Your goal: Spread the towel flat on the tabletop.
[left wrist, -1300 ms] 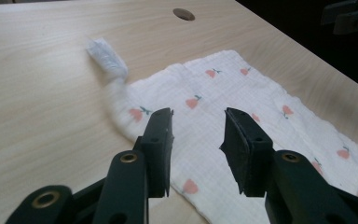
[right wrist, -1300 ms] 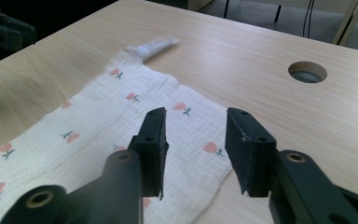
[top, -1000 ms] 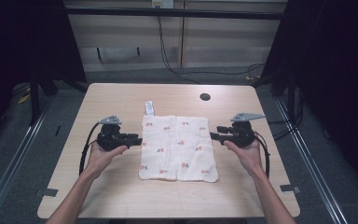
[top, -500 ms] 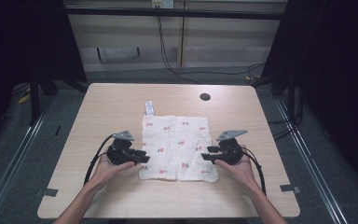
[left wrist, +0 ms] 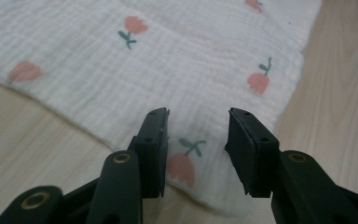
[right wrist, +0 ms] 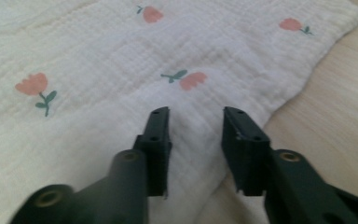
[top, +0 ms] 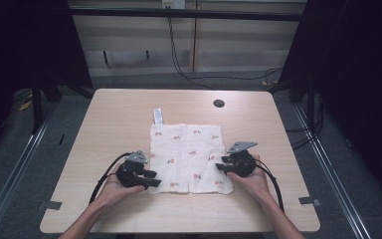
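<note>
A white cloth (top: 186, 149) printed with small red tulips lies flat on the wooden table (top: 119, 114). My left gripper (top: 151, 179) rests low at the cloth's near left corner. In the left gripper view its jaws (left wrist: 198, 133) stand apart over the cloth (left wrist: 144, 70), a tulip between them; they have just been opening. My right gripper (top: 220, 167) is at the cloth's right edge, close to the near right corner. Its jaws (right wrist: 196, 130) straddle a soft ridge of cloth (right wrist: 121, 60) and have just been closing, with a gap still showing.
A small white label (top: 157, 115) sticks out at the cloth's far left corner. A dark round hole (top: 219, 103) sits in the table's far right part. Bare wood surrounds the cloth. Black cables trail from both grippers toward the near edge.
Both hands have come down and toward the near side of the table, from beside the cloth's middle to its near corners. The cloth has not moved.
</note>
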